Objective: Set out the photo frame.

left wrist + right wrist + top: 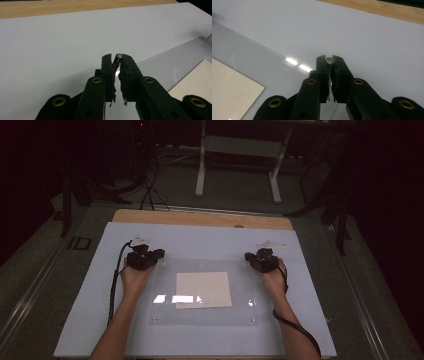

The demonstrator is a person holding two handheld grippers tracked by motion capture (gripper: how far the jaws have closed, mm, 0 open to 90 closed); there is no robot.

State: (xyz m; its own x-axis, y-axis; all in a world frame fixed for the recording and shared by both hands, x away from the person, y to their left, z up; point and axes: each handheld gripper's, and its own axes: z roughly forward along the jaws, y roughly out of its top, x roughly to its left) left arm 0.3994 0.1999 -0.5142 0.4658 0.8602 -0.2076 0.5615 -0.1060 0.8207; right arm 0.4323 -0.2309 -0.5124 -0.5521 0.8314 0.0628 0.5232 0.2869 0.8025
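Both far corner pegs of the clear sheet (202,292) on the worktop (95,285) are gripped: left tongs (116,59) and right tongs (330,60) clamp a peg (119,55) each. Lifting apparently remains; paper (203,289) lies beneath.

Floor marking (80,243): pale letters reading "ID", on the dark floor left of the table.
Paper sheet (204,289): faint printed boxes under the clear plate, too small to read.
Other surfaces: no legible text.

Two claws (162,254) (246,256), one clear sheet (165,312) (four corner pins (252,321)) — one paper (203,289).
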